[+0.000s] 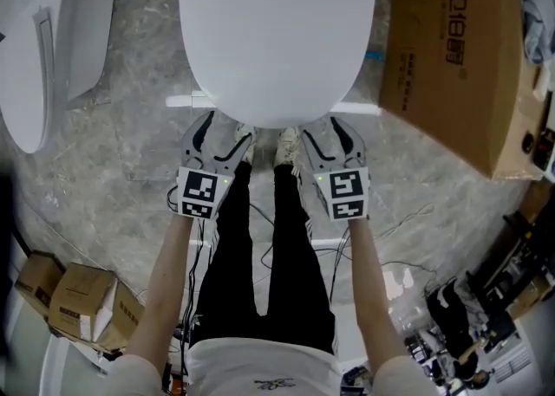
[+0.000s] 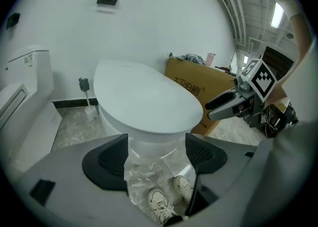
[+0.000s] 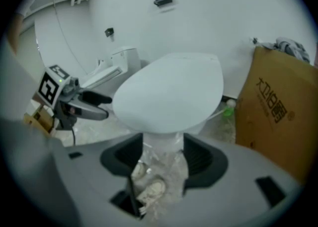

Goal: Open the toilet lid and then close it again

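Observation:
A white toilet with its lid (image 1: pixel 277 30) down stands straight in front of me. Both grippers hover just short of the lid's front rim and touch nothing. My left gripper (image 1: pixel 221 134) is open at the rim's front left, my right gripper (image 1: pixel 328 133) open at the front right. Between the open jaws of the left gripper (image 2: pixel 156 154), its own view shows the lid (image 2: pixel 144 102) ahead and only floor and white shoes (image 2: pixel 169 198) below. The right gripper (image 3: pixel 163 159) likewise frames the lid (image 3: pixel 171 92) with nothing between its pads.
A large cardboard box (image 1: pixel 460 56) stands right of the toilet. Another white toilet (image 1: pixel 35 48) sits at the left. Small cartons (image 1: pixel 78 299) lie at lower left, cables and gear (image 1: pixel 468 316) at lower right. A toilet brush (image 2: pixel 87 99) stands by the wall.

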Demonstrator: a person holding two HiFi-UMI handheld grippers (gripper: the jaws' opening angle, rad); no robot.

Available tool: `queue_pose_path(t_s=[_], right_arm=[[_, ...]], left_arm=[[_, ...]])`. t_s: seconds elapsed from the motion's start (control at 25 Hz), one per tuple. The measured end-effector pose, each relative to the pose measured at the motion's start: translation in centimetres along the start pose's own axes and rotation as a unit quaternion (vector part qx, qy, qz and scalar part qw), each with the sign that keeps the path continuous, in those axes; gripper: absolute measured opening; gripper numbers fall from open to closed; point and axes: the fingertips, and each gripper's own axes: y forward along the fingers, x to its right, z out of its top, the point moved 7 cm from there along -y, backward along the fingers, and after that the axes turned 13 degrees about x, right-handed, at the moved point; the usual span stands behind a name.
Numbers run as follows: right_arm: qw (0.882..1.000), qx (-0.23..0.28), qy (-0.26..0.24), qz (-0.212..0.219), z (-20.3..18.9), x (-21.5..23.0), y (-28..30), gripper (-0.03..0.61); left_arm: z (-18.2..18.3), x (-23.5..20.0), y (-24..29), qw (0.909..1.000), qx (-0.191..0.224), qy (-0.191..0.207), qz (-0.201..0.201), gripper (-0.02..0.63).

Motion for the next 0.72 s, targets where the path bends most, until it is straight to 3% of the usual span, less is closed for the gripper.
queue_pose_path(t_s=[0.72], right_arm=[[1.0,-0.018,0.018,0.017,-1.0,0.0,2.5,0.255]], left_arm=[[-0.4,0.5,1.9,1.0,-0.004,0.003,0.0,0.36]])
